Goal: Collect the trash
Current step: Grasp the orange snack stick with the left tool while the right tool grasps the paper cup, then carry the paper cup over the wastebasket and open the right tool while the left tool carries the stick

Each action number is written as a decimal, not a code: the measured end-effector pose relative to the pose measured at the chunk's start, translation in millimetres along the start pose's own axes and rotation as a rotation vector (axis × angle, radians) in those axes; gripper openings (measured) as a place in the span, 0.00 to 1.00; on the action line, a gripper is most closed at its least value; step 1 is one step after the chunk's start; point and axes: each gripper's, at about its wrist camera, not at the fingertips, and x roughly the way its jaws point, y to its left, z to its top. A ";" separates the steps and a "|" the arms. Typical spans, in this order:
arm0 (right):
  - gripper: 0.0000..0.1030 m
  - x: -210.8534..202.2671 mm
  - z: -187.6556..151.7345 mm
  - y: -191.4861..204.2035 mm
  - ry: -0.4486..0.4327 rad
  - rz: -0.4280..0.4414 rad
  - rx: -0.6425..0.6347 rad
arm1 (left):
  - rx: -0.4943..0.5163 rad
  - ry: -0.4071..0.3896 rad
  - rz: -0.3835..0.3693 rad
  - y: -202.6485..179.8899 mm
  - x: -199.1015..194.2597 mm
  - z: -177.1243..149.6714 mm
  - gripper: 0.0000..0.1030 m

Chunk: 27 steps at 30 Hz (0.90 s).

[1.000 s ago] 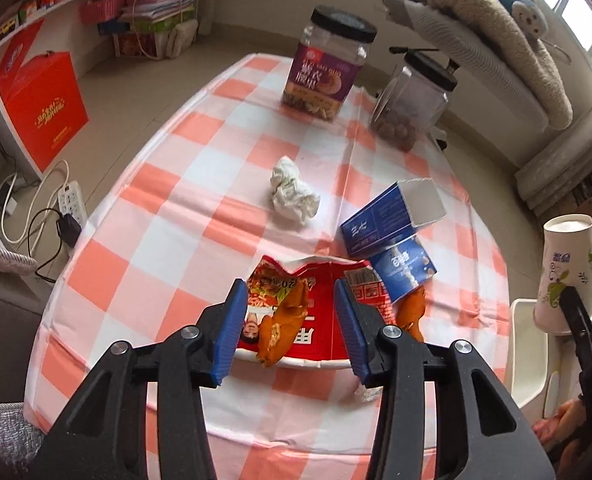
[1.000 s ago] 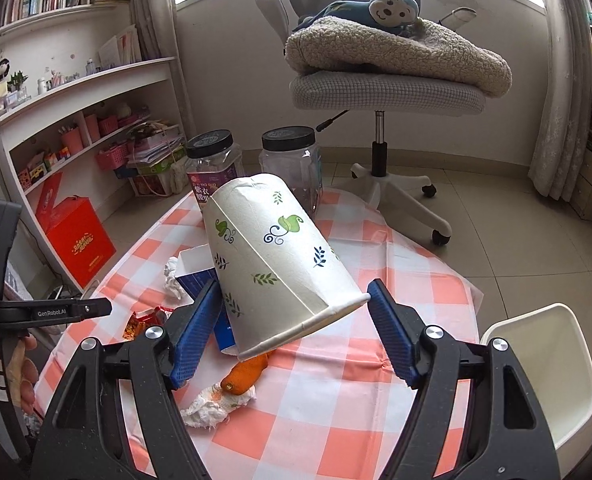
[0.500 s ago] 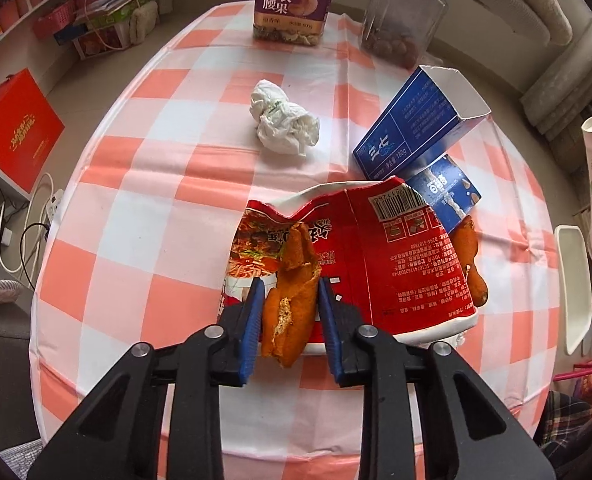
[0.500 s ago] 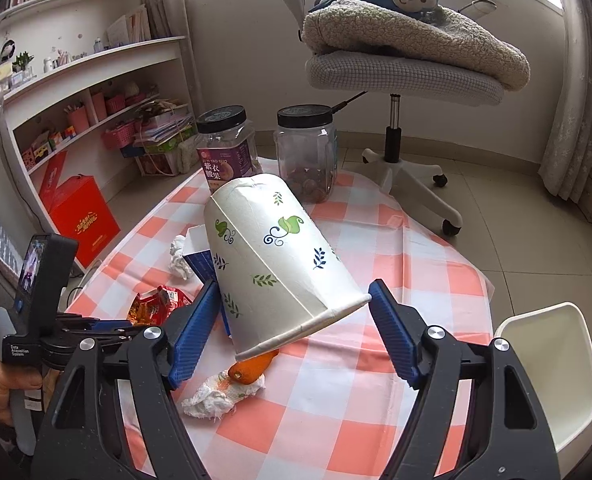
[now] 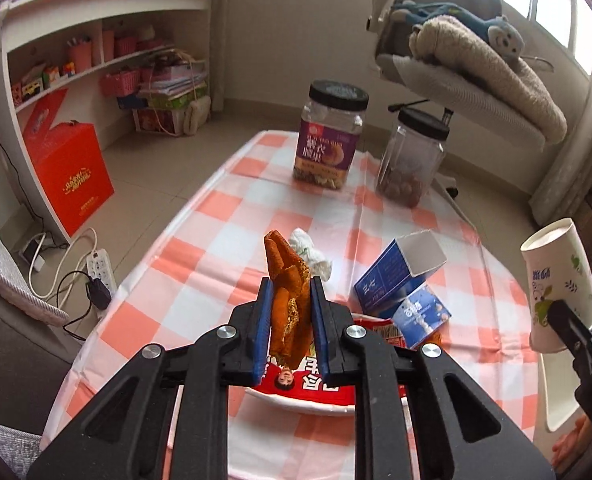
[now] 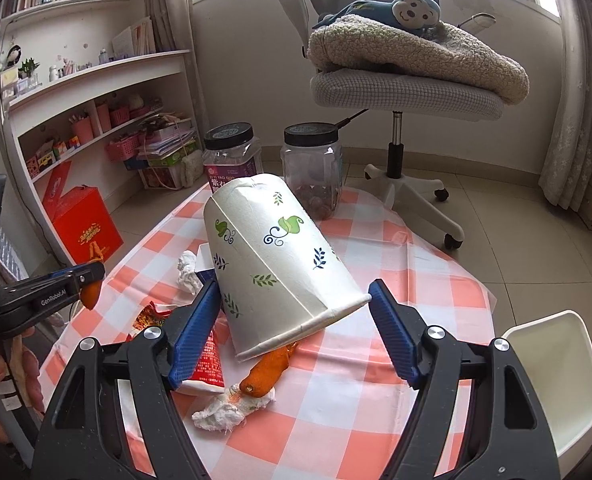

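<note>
My left gripper [image 5: 291, 284] is shut on a strip of orange peel [image 5: 282, 256] and holds it up above the red noodle wrapper [image 5: 316, 384] on the checked table [image 5: 224, 208]. In the right wrist view the same gripper [image 6: 84, 280] shows at the left with the peel's tip [image 6: 91, 296] hanging out. My right gripper [image 6: 294, 287] is shut on a white paper cup [image 6: 272, 256] with leaf prints, tilted, mouth away from me. Loose on the table lie a crumpled tissue [image 5: 312, 252], an open blue carton [image 5: 396, 276], a small blue box [image 5: 422, 316], another peel [image 6: 266, 372] and a second tissue [image 6: 224, 408].
Two black-lidded jars [image 5: 330, 140] [image 5: 412, 160] stand at the table's far end. An office chair with a blanket [image 6: 408, 64] is behind them, a white chair [image 6: 556, 368] at the right. Shelves, an orange box [image 5: 72, 176] and a power strip [image 5: 100, 268] are on the left.
My left gripper dipped to the peel lying on the red wrapper, closed on it and lifted it clear. The right gripper with the cup stayed where it was.
</note>
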 end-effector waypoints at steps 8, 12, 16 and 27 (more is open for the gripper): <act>0.70 -17.3 6.4 -9.7 -0.070 -0.031 0.011 | 0.010 -0.073 0.011 -26.7 -19.3 -0.5 0.18; 0.70 -26.3 7.9 -16.7 -0.093 -0.052 0.015 | 0.029 -0.096 -0.004 -39.1 -28.7 -2.3 0.18; 0.70 -33.6 8.1 -23.8 -0.111 -0.077 0.014 | 0.040 -0.108 -0.034 -53.3 -36.7 -2.2 0.19; 0.70 -57.5 4.8 -56.0 -0.146 -0.153 0.012 | 0.068 -0.111 -0.133 -102.7 -52.2 -13.9 0.19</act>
